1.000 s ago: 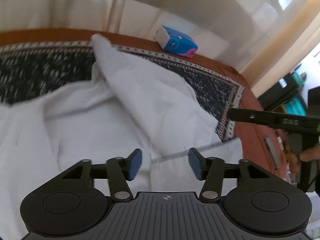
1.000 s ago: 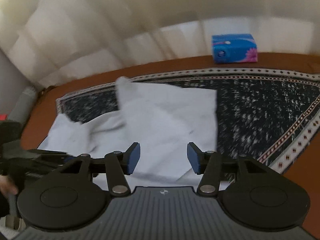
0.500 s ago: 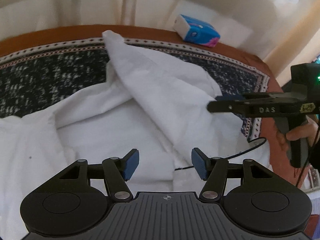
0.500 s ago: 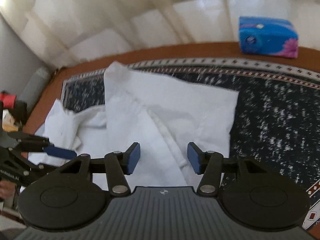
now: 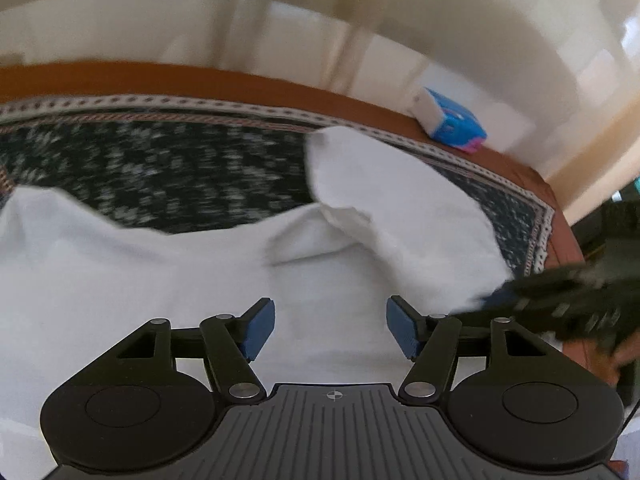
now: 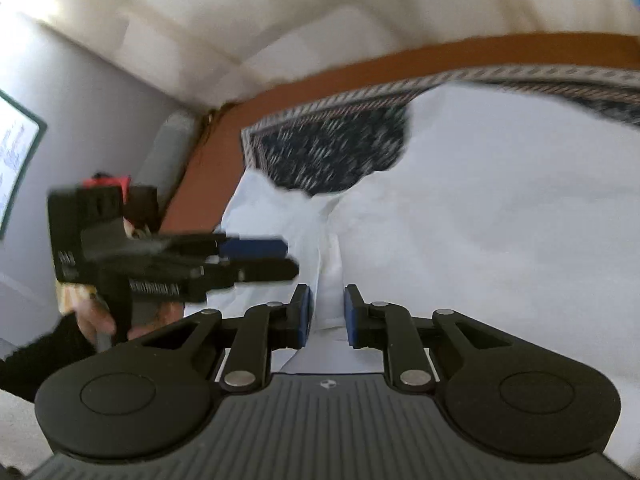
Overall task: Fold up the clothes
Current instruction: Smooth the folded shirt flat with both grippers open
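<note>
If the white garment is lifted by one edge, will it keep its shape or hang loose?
The white garment would probably hang loose: it lies in soft folds on the patterned cloth. It seems light and thin, so a pinched edge may slip.

Your 2 grippers crowd each other at the near edge of the white garment (image 5: 168, 280): the left gripper (image 6: 256, 258) sits just beside the right gripper (image 6: 326, 316). Beyond, the patterned cloth (image 5: 160, 164) lies bare; only a blue tissue pack (image 5: 454, 122) stands at the far edge.
</note>
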### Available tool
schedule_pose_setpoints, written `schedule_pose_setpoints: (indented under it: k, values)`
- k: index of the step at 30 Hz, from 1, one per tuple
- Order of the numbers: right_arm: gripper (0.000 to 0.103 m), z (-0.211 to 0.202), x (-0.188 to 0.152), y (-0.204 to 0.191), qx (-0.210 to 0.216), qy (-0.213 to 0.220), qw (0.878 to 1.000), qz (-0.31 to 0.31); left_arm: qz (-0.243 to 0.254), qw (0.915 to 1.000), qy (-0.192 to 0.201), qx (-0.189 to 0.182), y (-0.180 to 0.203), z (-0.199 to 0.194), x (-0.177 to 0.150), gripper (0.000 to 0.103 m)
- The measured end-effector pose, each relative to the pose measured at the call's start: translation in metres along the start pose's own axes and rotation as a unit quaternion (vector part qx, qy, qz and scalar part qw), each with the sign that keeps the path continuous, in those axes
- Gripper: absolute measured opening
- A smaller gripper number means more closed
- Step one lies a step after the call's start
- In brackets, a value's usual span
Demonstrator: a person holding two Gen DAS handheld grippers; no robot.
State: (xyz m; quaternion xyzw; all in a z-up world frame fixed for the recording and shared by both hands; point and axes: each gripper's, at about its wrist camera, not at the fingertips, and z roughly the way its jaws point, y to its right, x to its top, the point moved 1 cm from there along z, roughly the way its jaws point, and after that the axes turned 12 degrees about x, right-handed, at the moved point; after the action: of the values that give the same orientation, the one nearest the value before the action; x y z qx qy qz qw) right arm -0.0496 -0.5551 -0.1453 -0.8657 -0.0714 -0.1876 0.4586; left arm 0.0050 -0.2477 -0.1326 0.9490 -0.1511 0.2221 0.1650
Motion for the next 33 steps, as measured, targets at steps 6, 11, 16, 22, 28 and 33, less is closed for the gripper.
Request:
schedule_pose_setpoints:
  k: [6,11,16,22,28,33]
  values:
    - [0.023,0.081,-0.019,-0.01,-0.051,-0.032,0.998,0.036,0.03,0.9984,-0.014,-0.045,-0.021,0.004,0.005,0.076]
    - [0.052,0.024,-0.041,-0.056,-0.1,0.082,0.991,0.018,0.101,0.9884,-0.041,-0.105,0.001,0.023,0.01,0.077]
    - [0.054,-0.045,-0.108,-0.079,-0.229,0.168,0.956,0.079,0.167,0.9661,-0.076,-0.181,0.041,0.038,0.001,0.077]
    - [0.055,-0.038,-0.183,-0.093,-0.264,0.182,0.931,0.173,0.275,0.9371,-0.079,-0.2,0.097,0.04,-0.024,0.078]
    - [0.059,-0.012,-0.214,-0.1,-0.269,0.166,0.925,0.212,0.271,0.9388,-0.053,-0.206,0.133,0.042,-0.027,0.08]
    - [0.068,-0.003,-0.231,-0.108,-0.303,0.133,0.925,0.187,0.323,0.9226,-0.051,-0.205,0.173,0.048,-0.036,0.08]
